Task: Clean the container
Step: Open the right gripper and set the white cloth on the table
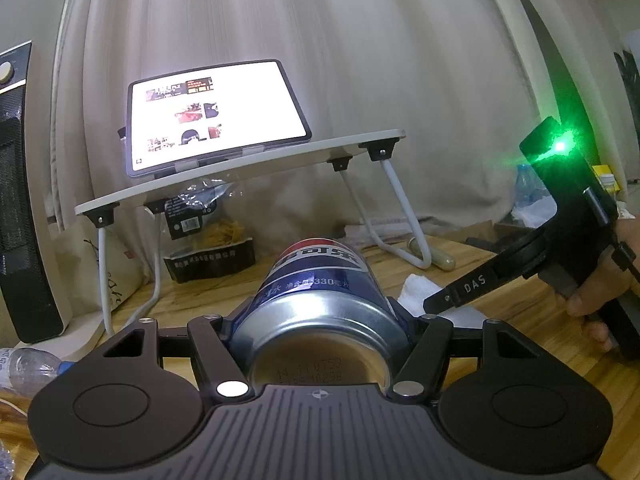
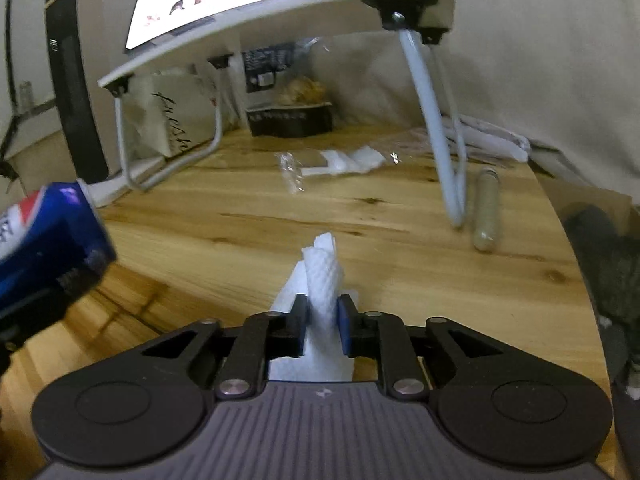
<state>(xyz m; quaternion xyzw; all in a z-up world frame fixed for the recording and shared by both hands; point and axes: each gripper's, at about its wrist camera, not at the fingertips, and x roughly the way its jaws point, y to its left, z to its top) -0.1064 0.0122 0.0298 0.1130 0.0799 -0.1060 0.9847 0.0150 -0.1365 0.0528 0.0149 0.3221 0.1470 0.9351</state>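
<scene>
Both fingers clamped: left can (image 1: 320, 304), right tissue (image 2: 322, 280).

The left matte-black plastic claw (image 1: 320, 312) has two round side discs, a ribbed grey centre plate and silver pivot screws. The right matte-black plastic claw (image 2: 323, 320) matches, with blue pads (image 2: 344, 330); seen side-on, it bears white "DAS" lettering and a green light.

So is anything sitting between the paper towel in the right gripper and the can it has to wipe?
Nothing visible does. The right gripper pinches the paper towel; the can, held by the left gripper, hangs off to its left, with only bare wooden table below the gap.
</scene>
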